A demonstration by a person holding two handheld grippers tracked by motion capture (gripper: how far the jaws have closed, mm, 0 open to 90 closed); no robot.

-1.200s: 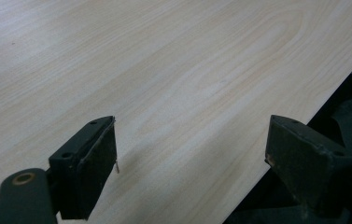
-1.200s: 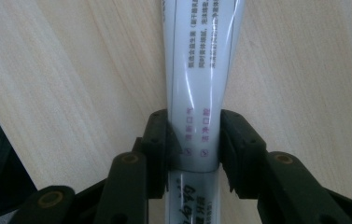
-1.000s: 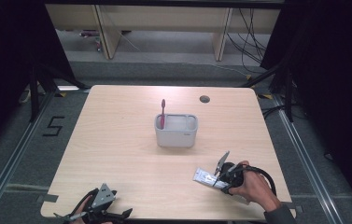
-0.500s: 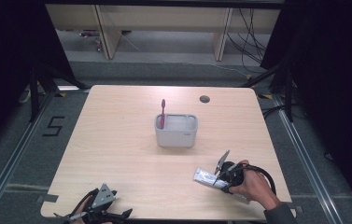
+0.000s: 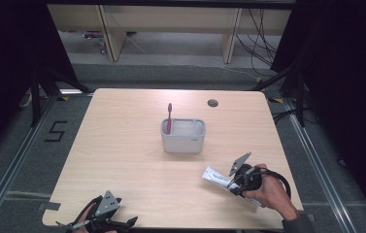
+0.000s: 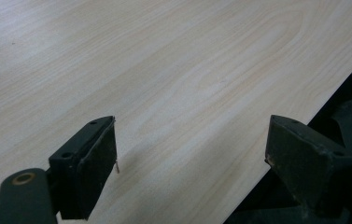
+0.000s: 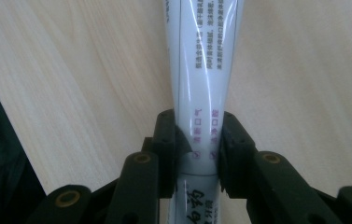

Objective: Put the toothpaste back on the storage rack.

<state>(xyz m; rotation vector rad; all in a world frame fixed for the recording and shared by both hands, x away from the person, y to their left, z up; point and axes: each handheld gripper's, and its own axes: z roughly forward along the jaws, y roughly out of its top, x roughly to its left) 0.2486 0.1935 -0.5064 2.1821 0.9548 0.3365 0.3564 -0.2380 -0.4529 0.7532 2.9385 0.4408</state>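
Your right gripper [image 7: 196,142] has just been closing its jaws and clamps the white tube [image 7: 202,70] at the bench's [image 5: 122,145] 5 o'clock; your left gripper [image 6: 192,158], at 7 o'clock, has its jaws apart.

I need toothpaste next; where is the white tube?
High view: white plastic toothpaste tube lies near the table's front right, clamped in the right gripper, before the grey holder.

The table [image 5: 137,160] is evenly lit from above, dark surroundings are seen, and glare is caught on the tube [image 7: 204,70].
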